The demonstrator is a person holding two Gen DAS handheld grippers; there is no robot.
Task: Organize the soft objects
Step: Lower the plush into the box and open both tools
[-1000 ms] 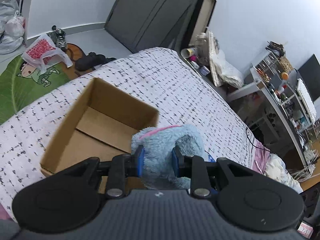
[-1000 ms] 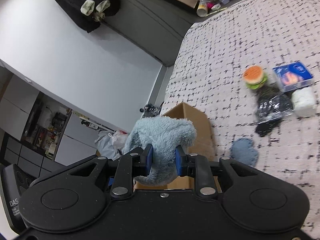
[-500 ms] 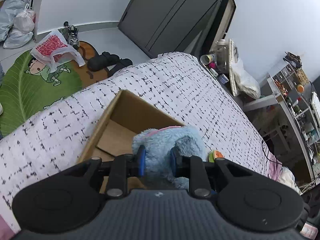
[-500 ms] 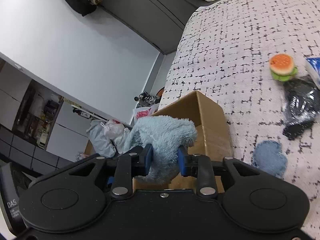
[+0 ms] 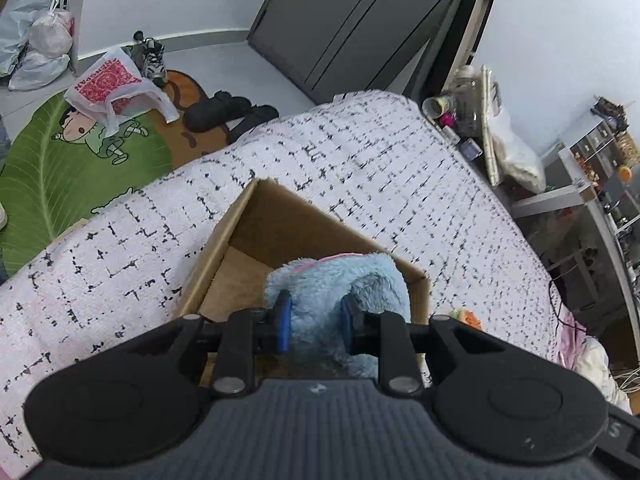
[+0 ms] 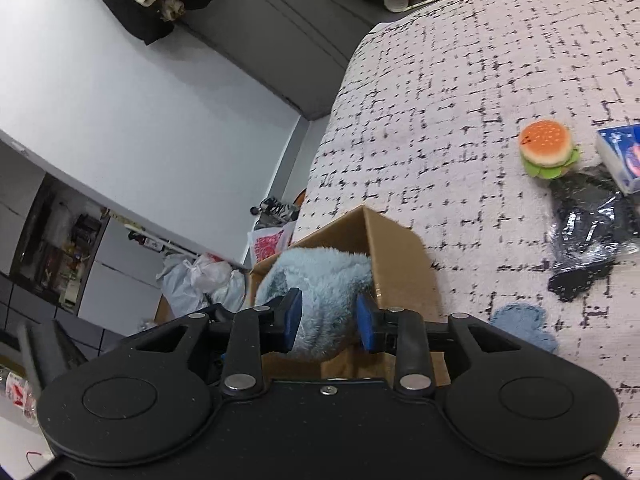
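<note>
Both grippers hold one fluffy light-blue plush toy (image 5: 340, 284) with a pink trim over the open cardboard box (image 5: 240, 236) on the bed. My left gripper (image 5: 314, 322) is shut on the plush. My right gripper (image 6: 330, 322) is shut on the same blue plush (image 6: 320, 280), which hangs at the box (image 6: 396, 256) opening. A burger plush (image 6: 546, 152), a small blue cloth piece (image 6: 520, 324) and a black plastic-wrapped item (image 6: 592, 232) lie on the bed to the right.
The bed has a white cover with black dashes (image 5: 360, 160). A blue and white tissue pack (image 6: 620, 160) lies at the far right. On the floor are a green leaf rug (image 5: 60, 168), bags (image 5: 108, 84) and black shoes (image 5: 228, 108). A cluttered shelf (image 5: 600, 168) stands beyond the bed.
Both grippers have moved with the blue plush toward the box, so the plush now hangs lower, at its opening. The box looks nearer in both views.
</note>
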